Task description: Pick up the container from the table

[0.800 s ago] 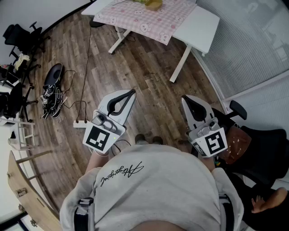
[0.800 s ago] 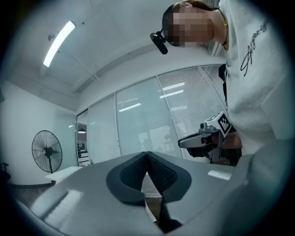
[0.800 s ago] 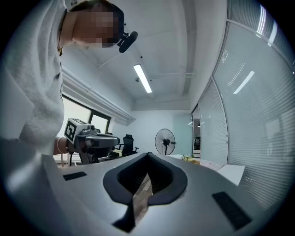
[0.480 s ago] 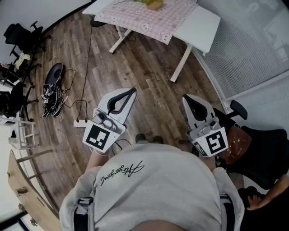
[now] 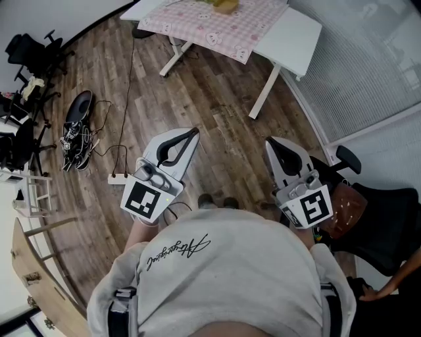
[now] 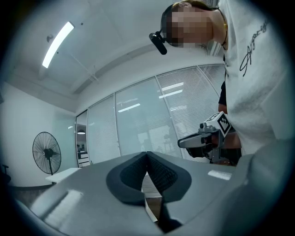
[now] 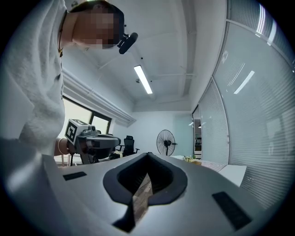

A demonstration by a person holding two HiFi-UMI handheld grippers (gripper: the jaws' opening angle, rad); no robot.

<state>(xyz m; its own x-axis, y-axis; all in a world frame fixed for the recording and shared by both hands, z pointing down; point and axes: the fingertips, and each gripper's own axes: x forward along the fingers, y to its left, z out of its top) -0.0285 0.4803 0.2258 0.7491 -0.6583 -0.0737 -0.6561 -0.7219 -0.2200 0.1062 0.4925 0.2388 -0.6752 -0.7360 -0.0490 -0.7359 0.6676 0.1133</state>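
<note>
A white table (image 5: 293,36) with a pink checked cloth (image 5: 217,23) stands far ahead at the top of the head view. A yellowish thing (image 5: 223,6) lies on it at the frame's edge, too cut off to tell what it is. My left gripper (image 5: 193,133) and right gripper (image 5: 271,143) are held level above the wooden floor, well short of the table. Both are shut with nothing between the pads. In the left gripper view the jaws (image 6: 147,154) meet, and the same goes for the right gripper view (image 7: 148,155), where the table (image 7: 216,167) shows far off.
A power strip (image 5: 118,178) with cables and a black object (image 5: 74,125) lie on the floor at the left. Office chairs (image 5: 29,52) stand at the far left and a black chair (image 5: 388,230) close on the right. A fan (image 7: 166,140) stands by the glass walls.
Both grippers stay where they were, shut. A person's hand at the lower right edge of the head view has shifted a little.
</note>
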